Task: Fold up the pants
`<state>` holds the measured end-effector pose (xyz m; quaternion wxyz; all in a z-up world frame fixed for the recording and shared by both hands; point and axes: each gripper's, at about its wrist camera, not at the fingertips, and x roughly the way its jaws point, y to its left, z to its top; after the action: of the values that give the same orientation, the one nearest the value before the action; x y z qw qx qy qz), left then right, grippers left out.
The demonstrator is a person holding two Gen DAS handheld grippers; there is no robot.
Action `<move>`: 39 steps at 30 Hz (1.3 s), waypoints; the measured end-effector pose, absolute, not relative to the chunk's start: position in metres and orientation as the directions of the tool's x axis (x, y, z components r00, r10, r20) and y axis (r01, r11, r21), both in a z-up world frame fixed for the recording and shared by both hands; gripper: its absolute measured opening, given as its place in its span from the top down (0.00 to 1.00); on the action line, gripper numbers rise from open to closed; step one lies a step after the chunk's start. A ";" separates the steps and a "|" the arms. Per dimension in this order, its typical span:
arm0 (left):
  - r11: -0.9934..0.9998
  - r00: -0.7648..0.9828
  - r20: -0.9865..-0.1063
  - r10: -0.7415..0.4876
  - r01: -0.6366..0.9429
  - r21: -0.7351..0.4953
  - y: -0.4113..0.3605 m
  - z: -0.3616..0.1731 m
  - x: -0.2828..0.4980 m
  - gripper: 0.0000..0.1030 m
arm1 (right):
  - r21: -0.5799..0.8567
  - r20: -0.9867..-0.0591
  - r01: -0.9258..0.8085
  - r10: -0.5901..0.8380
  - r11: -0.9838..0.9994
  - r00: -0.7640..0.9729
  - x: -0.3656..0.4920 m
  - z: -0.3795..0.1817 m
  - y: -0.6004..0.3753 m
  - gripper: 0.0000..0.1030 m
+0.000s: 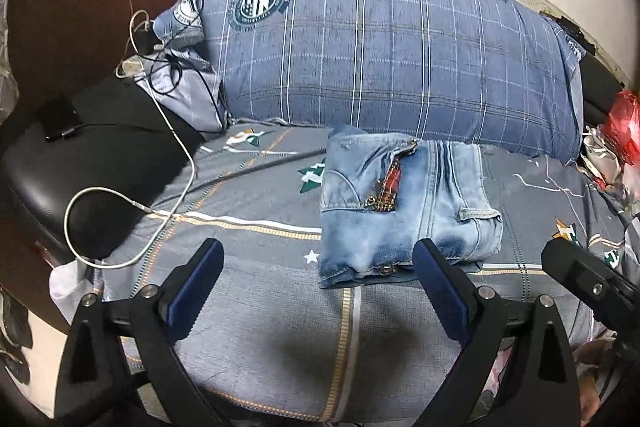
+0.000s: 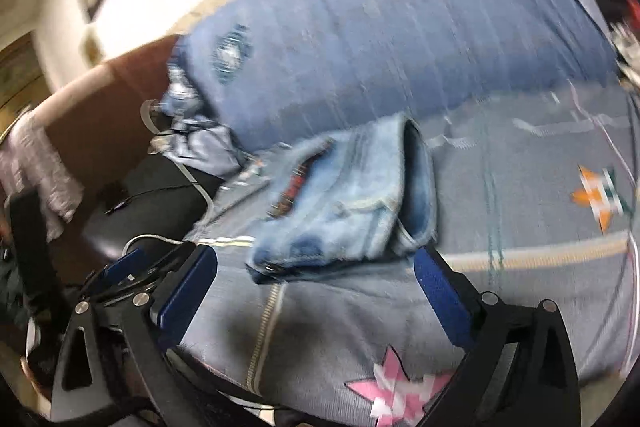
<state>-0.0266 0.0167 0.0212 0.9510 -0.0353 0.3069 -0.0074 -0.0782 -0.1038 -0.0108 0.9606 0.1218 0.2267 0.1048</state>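
Denim, pale and stone-washed: one pair of pants (image 1: 404,203) is lying folded into a compact bundle on a grey patterned bedsheet (image 1: 256,291), just in front of one large blue checked pillow (image 1: 380,59) that is resting along the head of the bed. Two handheld grippers are hovering over the sheet on the near side of the bundle, each angled downward. Seen from its own wrist camera, the left gripper (image 1: 320,259) is holding its two blue-padded fingers (image 1: 196,287) wide apart, with nothing between them and the denim's near edge lying just beyond the tips. The right gripper (image 2: 316,267) is likewise standing spread, empty, its right tip close to the bundle's near corner; whether it is touching cannot be told through the motion blur. In the left wrist view the right gripper's black body is showing at the right edge, beside the pants but clear of them. One black chair seat (image 1: 92,167) with a brown backrest is sitting to the left of the bed, with one white cable (image 1: 176,143) and a few dark cables trailing across it onto the sheet. One red plastic bag (image 1: 622,127) is lying at the bed's far right.
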 end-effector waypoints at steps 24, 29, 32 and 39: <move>0.997 0.787 -0.613 -0.072 0.034 -0.073 0.004 0.014 -0.020 0.03 | 0.294 -0.381 0.005 0.113 0.956 0.918 -0.066 -0.012 -0.120 0.03; 0.997 0.779 -0.623 -0.066 0.029 -0.068 0.004 0.012 -0.015 0.02 | 0.292 -0.389 0.004 0.115 0.956 0.914 -0.062 -0.012 -0.118 0.03; 0.998 0.778 -0.626 -0.051 0.019 -0.057 0.003 0.011 -0.015 0.02 | 0.305 -0.401 0.007 0.122 0.952 0.908 -0.058 -0.014 -0.118 0.03; 0.999 0.805 -0.593 -0.028 -0.002 -0.050 0.003 0.012 -0.016 0.01 | 0.296 -0.414 0.019 0.110 0.955 0.904 -0.048 -0.018 -0.119 0.03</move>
<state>-0.0162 0.0034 0.0122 0.9496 -0.0242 0.3124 -0.0069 -0.0481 -0.1189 -0.0181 0.9643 0.1484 0.2181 0.0235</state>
